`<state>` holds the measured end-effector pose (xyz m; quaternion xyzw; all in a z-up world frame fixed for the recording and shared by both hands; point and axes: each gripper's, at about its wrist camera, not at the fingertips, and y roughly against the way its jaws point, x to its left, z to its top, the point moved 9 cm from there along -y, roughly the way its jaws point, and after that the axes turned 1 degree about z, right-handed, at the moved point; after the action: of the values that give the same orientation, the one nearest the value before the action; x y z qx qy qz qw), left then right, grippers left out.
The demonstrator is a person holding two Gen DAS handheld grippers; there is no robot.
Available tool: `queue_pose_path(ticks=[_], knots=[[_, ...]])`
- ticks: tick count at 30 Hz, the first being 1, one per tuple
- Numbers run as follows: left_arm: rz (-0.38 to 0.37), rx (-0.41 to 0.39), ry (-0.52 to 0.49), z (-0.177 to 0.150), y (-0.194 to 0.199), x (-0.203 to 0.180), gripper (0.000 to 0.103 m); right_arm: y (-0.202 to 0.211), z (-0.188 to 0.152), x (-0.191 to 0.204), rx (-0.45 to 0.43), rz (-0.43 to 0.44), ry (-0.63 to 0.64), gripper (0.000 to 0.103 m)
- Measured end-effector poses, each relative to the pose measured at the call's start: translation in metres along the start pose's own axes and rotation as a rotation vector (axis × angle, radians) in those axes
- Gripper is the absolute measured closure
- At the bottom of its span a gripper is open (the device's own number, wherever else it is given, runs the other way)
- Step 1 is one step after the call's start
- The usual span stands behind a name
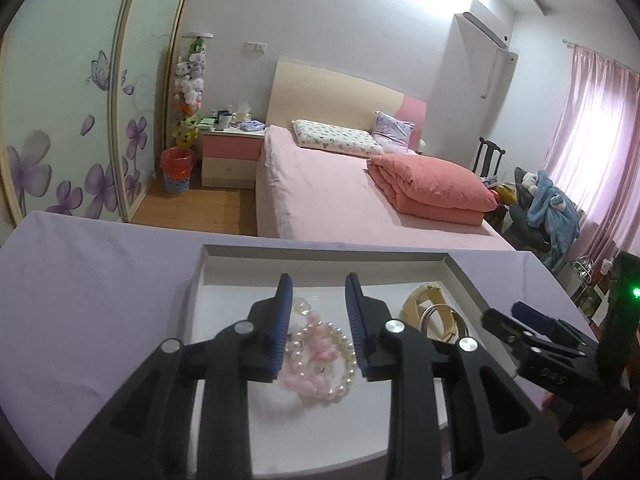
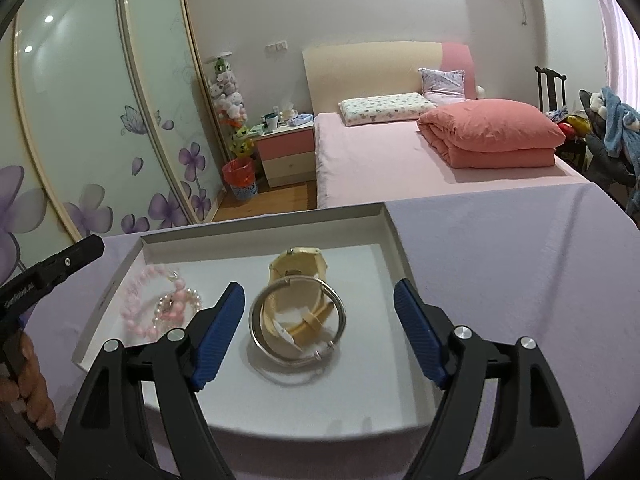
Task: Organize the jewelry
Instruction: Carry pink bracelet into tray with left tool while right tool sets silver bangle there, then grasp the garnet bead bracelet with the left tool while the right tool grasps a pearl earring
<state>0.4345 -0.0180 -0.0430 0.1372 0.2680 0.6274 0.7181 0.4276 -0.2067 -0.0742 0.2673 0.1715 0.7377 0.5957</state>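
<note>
A shallow white box (image 1: 320,250) sits on the lilac-covered table. My left gripper (image 1: 319,292) hovers over its left part, jaws apart, pads touching nothing. Between and below them lie a pink bead bracelet (image 1: 308,380) and a pearl bracelet (image 1: 348,360) on the box floor. In the right wrist view my right gripper (image 2: 319,286) stands wide open above a cream watch (image 2: 298,268) with a silver bangle (image 2: 340,320) leaning around its strap. The same box (image 2: 264,224) also holds the pink bracelet (image 2: 136,312) and the pearl bracelet (image 2: 192,296) at its left.
The lilac tablecloth (image 2: 500,260) extends right of the box. Beyond the table's far edge stand a pink bed (image 2: 400,168), a flowered wardrobe (image 2: 100,140) and a nightstand (image 2: 286,152). A person's hand (image 2: 24,360) holds the left gripper (image 2: 60,264) at the frame's left.
</note>
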Motion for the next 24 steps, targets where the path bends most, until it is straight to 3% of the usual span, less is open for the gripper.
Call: queue_pose_path(ticks=[11, 16, 24], knots=[[0.002, -0.014, -0.018, -0.018, 0.038, 0.001, 0.074, 0.029, -0.003, 0.005, -0.019, 0.009, 0.020, 0.027], [-0.029, -0.001, -0.027, -0.050, 0.071, -0.003, 0.062, 0.051, -0.030, 0.001, 0.016, 0.006, 0.056, 0.027], [-0.060, 0.126, -0.082, -0.126, 0.107, -0.024, 0.043, 0.078, -0.096, -0.005, 0.149, -0.005, 0.112, 0.033]])
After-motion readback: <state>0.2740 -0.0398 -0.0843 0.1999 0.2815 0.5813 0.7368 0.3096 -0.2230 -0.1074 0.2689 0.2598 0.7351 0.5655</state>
